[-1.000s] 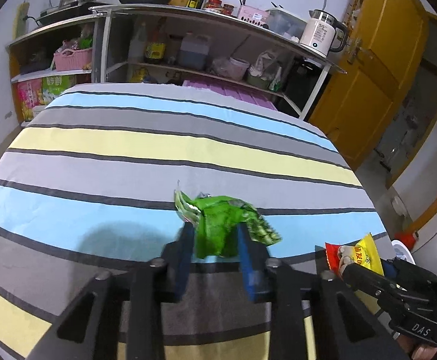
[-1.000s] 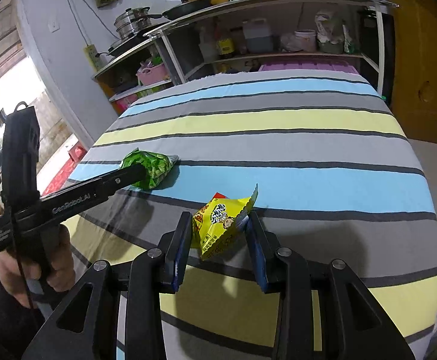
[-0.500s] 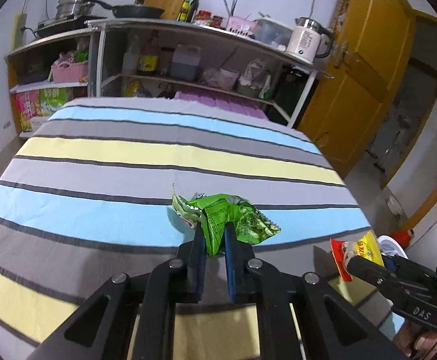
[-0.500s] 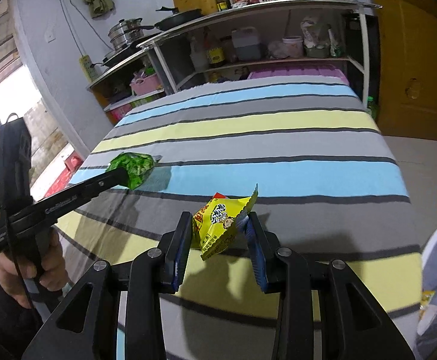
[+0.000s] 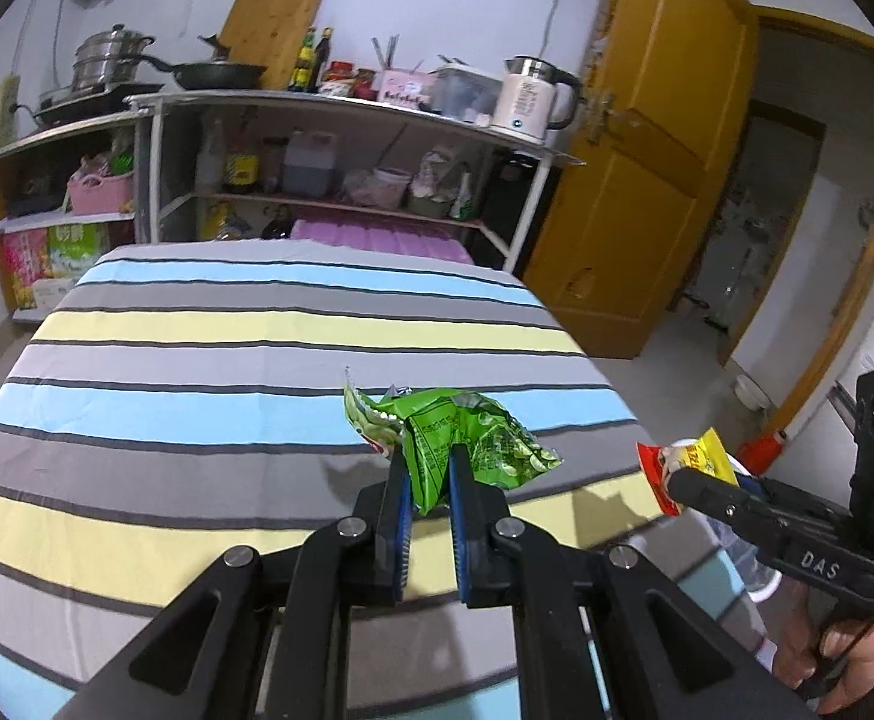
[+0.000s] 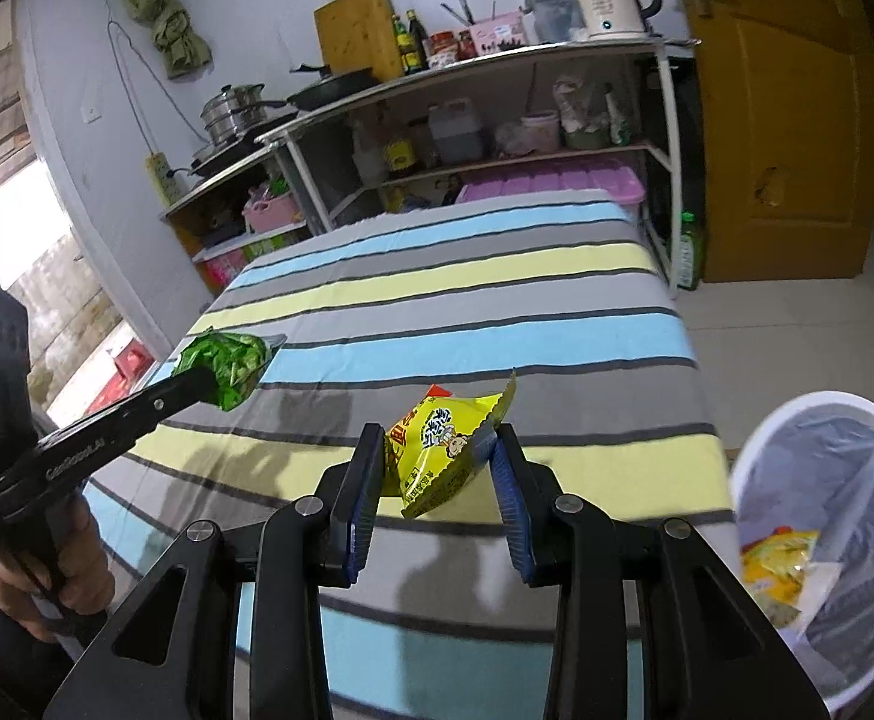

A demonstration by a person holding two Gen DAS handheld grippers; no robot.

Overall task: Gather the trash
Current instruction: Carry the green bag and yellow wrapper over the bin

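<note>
A table [image 5: 209,324] stands in front of shelves [image 5: 341,120]. A door [image 5: 647,180] is right of the shelves, a bin [image 6: 827,516] beside the table's right edge.

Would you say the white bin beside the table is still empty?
No, the white bin already holds yellow wrappers inside its clear liner.
</note>
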